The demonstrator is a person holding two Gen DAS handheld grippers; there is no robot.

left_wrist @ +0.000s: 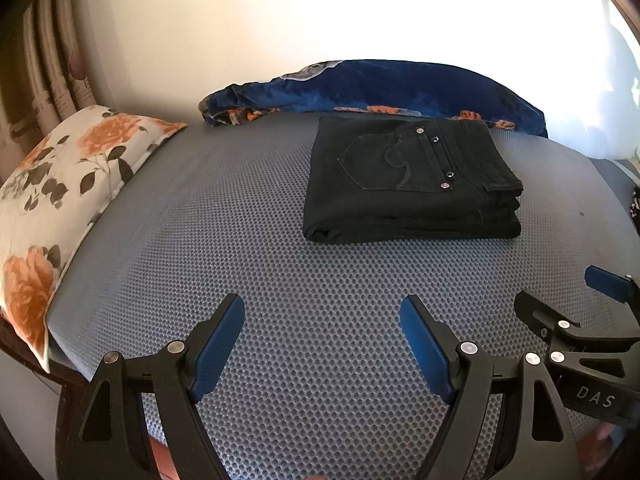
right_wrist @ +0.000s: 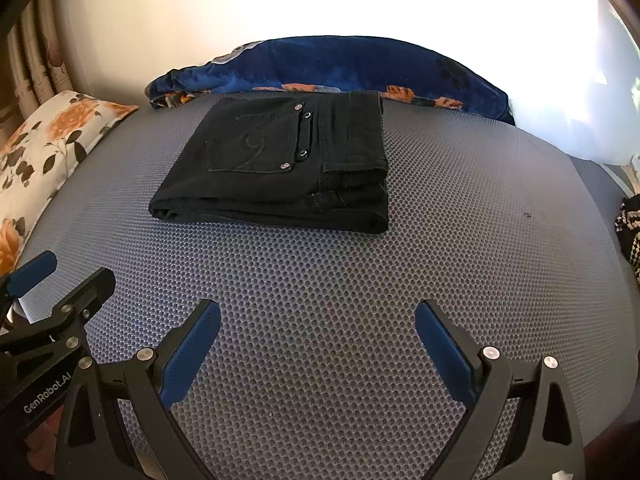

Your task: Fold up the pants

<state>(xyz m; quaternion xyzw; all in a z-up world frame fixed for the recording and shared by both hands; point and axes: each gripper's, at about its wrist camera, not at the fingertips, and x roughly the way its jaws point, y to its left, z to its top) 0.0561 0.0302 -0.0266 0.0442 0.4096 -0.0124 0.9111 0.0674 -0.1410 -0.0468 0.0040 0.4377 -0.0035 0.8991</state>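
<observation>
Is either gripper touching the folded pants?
Apart. Both wrist views show bare grey mat between the open left gripper, the open right gripper and the folded black pants.

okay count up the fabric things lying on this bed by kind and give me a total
Folded black pants: 1
Floral pillow: 1
Blue flowered blanket: 1
Black-and-white knit item, only its edge in view: 1
Total: 4

All lie on the grey mat. The left gripper and right gripper are open and empty.
</observation>
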